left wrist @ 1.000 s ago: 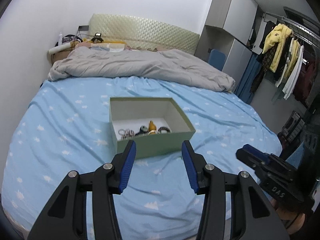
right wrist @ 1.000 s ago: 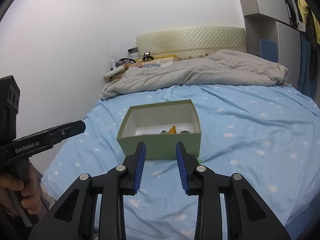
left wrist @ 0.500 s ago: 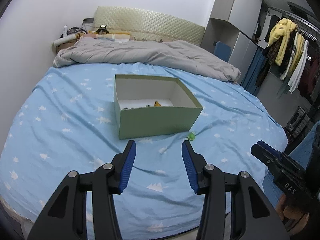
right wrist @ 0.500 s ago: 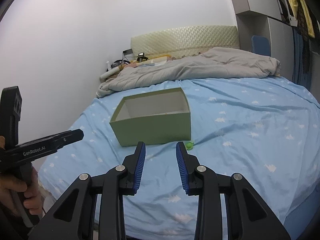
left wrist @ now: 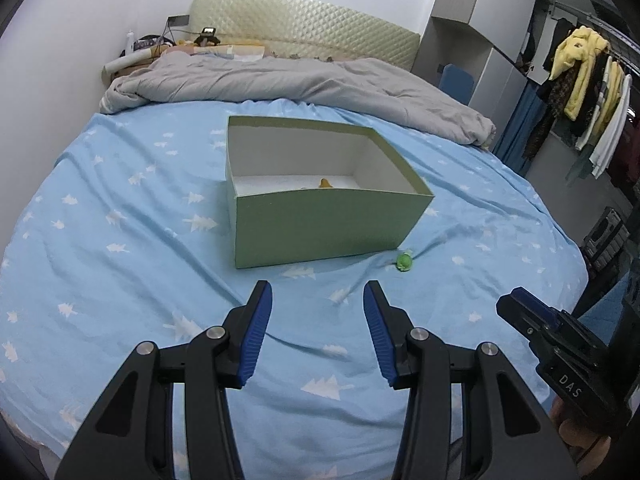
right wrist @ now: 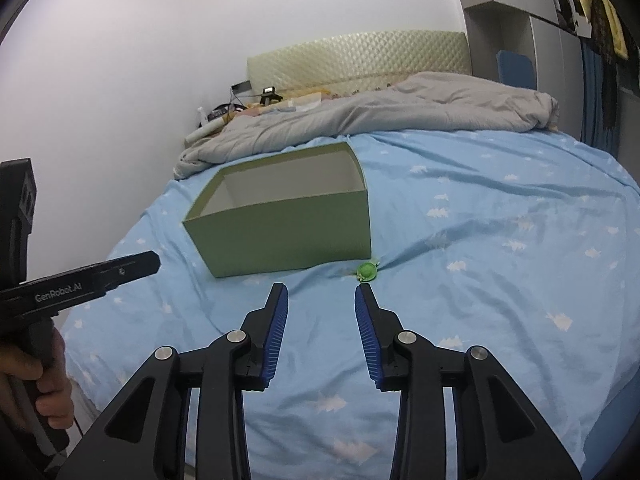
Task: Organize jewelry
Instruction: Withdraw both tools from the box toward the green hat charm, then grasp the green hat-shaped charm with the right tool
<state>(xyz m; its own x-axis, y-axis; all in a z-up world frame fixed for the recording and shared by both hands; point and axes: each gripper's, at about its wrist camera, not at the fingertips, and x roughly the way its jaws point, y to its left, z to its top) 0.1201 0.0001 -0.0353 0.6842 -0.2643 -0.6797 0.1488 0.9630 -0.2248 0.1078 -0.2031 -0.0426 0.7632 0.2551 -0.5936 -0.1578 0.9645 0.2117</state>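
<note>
While both grippers' fingers stand apart w/ nothing between, right gripper (right wrist: 319,286) is opening, left gripper (left wrist: 318,283) isn't. Matte green cardboard box (left wrist: 320,224), rectangular, lies long axis crosswise ahead of left fingers. Small round green bead piece (right wrist: 367,271) sits just past right fingertip.

Pale green box (left wrist: 320,228), light blue sheet (left wrist: 120,280) with white trees, grey duvet (left wrist: 300,80).

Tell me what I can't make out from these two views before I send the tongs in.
- Contents of the green box: its near wall hides all but an orange tip in the left view; the right view shows none.
- Small green item on the sheet: too small to identify in either view.
- Right tongs, jaws opening, nothing between them: in the left view mostly cut off by the frame edge.
</note>
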